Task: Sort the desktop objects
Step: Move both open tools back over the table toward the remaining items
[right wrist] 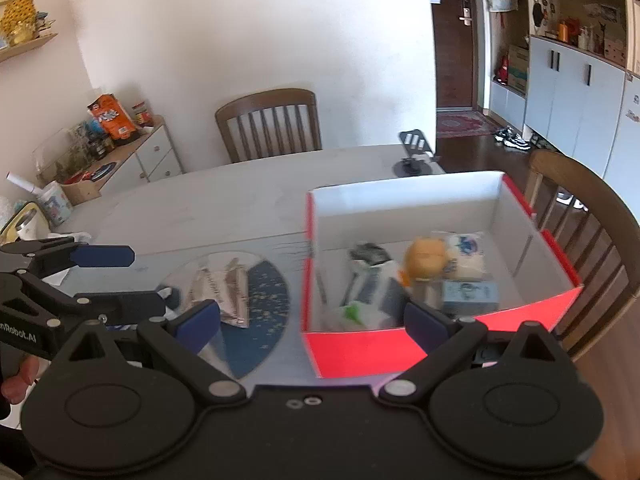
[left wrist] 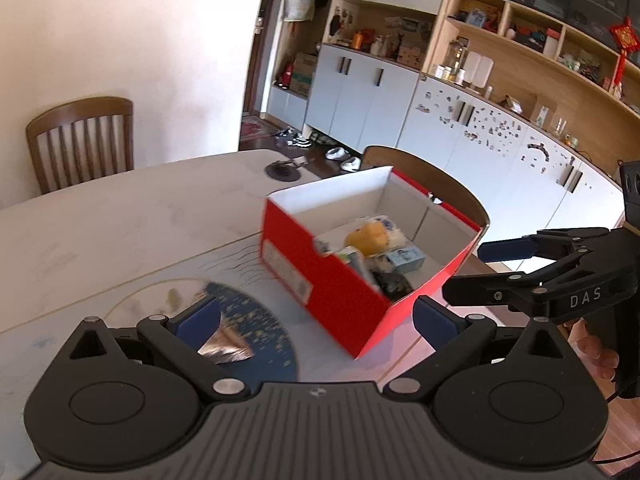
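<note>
A red shoebox [left wrist: 340, 296] [right wrist: 360, 350] stands open on the pale table and holds an orange plush toy [left wrist: 368, 238] [right wrist: 424, 260], a small blue carton [left wrist: 404, 260] [right wrist: 470, 296], a white packet [right wrist: 466, 252] and other blurred items. Left of the box, a silver foil packet [left wrist: 226, 344] [right wrist: 222, 288] lies on a blue-and-white mat [left wrist: 264, 320] [right wrist: 268, 300]. My left gripper [left wrist: 316, 320] [right wrist: 136, 280] is open over the mat and holds nothing. The right gripper [right wrist: 312, 324] [left wrist: 476, 270] is also open with nothing in it, close to the box's near wall.
Wooden chairs stand at the far side [left wrist: 80, 140] [right wrist: 268, 124] and right behind the box [right wrist: 592, 240]. A black phone stand [left wrist: 284, 168] [right wrist: 414, 156] sits near the table's far edge. A low cabinet [right wrist: 132, 156] with clutter is at the left. A hand [left wrist: 592, 348] holds the right gripper.
</note>
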